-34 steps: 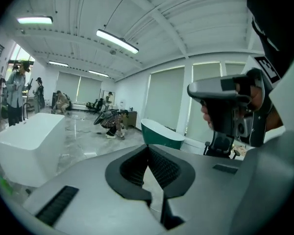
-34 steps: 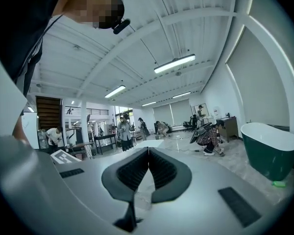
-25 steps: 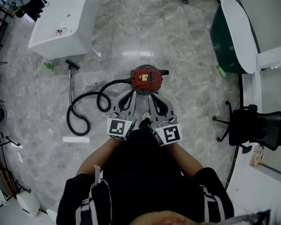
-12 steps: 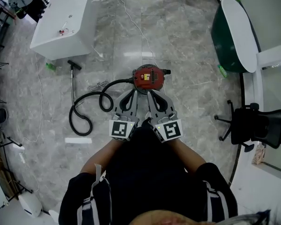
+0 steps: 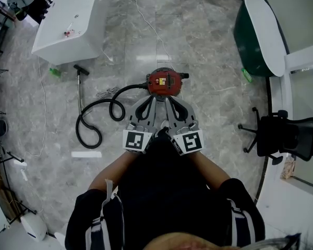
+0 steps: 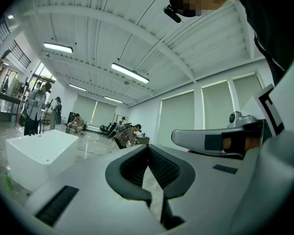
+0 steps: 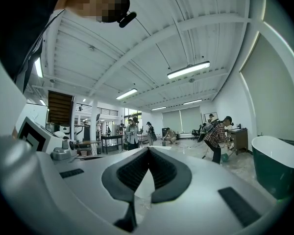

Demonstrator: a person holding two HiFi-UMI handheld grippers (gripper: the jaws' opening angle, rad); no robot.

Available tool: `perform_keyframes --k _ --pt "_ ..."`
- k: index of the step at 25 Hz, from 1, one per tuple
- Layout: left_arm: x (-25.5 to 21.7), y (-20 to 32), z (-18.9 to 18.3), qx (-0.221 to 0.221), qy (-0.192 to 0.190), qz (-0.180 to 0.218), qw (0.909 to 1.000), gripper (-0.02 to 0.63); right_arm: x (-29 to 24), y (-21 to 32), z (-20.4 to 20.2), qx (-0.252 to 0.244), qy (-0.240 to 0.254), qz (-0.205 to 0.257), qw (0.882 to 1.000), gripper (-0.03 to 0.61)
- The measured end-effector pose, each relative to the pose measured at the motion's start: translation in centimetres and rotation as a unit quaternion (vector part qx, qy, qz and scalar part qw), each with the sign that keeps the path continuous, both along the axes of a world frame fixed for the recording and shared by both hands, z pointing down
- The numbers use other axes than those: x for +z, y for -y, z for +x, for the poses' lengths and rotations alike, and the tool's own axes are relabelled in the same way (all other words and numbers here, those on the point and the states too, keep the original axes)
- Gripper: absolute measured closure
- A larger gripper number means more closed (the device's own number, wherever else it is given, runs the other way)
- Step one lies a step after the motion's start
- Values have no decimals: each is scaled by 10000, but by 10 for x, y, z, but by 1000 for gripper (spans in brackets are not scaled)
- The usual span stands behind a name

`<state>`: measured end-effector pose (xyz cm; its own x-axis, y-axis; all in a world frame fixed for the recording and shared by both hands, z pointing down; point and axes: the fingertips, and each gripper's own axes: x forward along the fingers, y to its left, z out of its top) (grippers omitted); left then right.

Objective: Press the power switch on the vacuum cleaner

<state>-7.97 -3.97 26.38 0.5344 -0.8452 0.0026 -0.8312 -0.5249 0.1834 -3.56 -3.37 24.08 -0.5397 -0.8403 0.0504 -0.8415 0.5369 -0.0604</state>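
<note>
The red vacuum cleaner (image 5: 164, 82) stands on the marble floor ahead of me, its black hose (image 5: 96, 120) looping off to the left. My left gripper (image 5: 150, 100) and right gripper (image 5: 168, 100) are held side by side in front of my body. Their tips appear just short of the vacuum's near edge in the head view. Both are shut with nothing between the jaws. The left gripper view shows its jaws meeting at the tip (image 6: 147, 146), with the right gripper (image 6: 215, 141) beside it. The right gripper view shows the same (image 7: 148, 149). Neither gripper view shows the vacuum.
A white tub (image 5: 68, 22) sits at the far left and a green tub with a white rim (image 5: 258, 35) at the far right. A black office chair (image 5: 284, 139) stands on the right. A thin cord (image 5: 146, 20) runs across the floor beyond the vacuum. Several people stand far off.
Both grippers have edged forward and slightly closer together, so their tips now sit nearer the vacuum's near edge. They stay shut.
</note>
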Motion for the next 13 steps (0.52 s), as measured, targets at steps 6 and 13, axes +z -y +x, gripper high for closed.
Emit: perform_keyframes --k 6,13 --pt "-4 -2 4 48 -33 73 10000 595 0 -3 5 80 -7 -6 10000 561" --pt "-3 -4 4 18 116 73 9999 595 0 -7 6 93 -22 28 10000 561"
